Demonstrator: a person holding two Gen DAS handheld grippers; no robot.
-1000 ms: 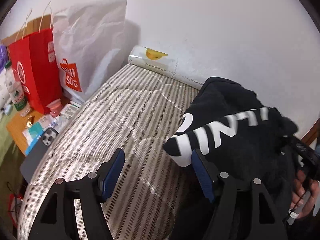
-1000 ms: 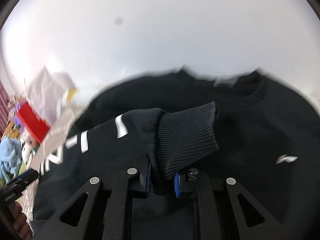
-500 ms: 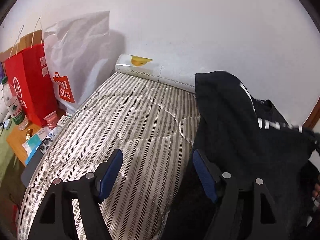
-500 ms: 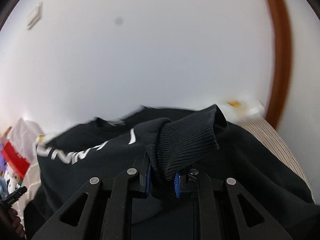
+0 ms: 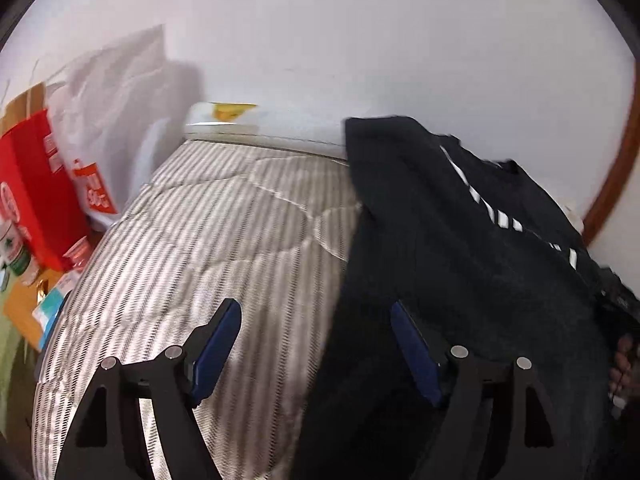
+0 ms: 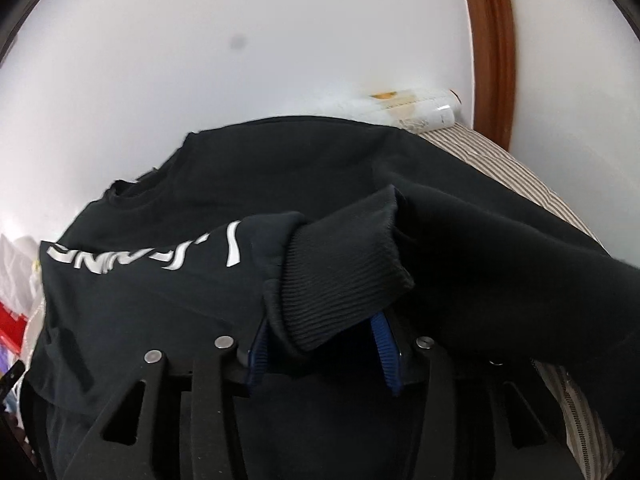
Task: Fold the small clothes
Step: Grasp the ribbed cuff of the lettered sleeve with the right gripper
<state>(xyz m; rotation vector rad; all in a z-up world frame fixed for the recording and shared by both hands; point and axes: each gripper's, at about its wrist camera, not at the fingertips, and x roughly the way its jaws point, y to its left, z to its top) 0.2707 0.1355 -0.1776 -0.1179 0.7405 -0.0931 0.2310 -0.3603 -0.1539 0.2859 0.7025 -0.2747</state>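
Note:
A black sweatshirt with white lettering (image 5: 460, 240) hangs over the right part of the striped bed (image 5: 224, 240). My left gripper (image 5: 316, 344) is open and empty; its right finger rests against the sweatshirt's edge. In the right wrist view the sweatshirt (image 6: 200, 272) spreads out below, and its ribbed cuff (image 6: 344, 272) lies between the blue pads of my right gripper (image 6: 320, 352). The right jaws stand apart, wider than before, with the cuff loose between them.
A red paper bag (image 5: 32, 192) and a white shopping bag (image 5: 112, 136) stand at the bed's left. A side table (image 5: 24, 304) holds bottles and packets. A white roll (image 5: 232, 120) lies against the wall. A brown door frame (image 6: 492, 48) rises at right.
My right gripper has opened around the cuff and swung toward the door frame. The sweatshirt has been drawn up and spread out. My left gripper stayed open.

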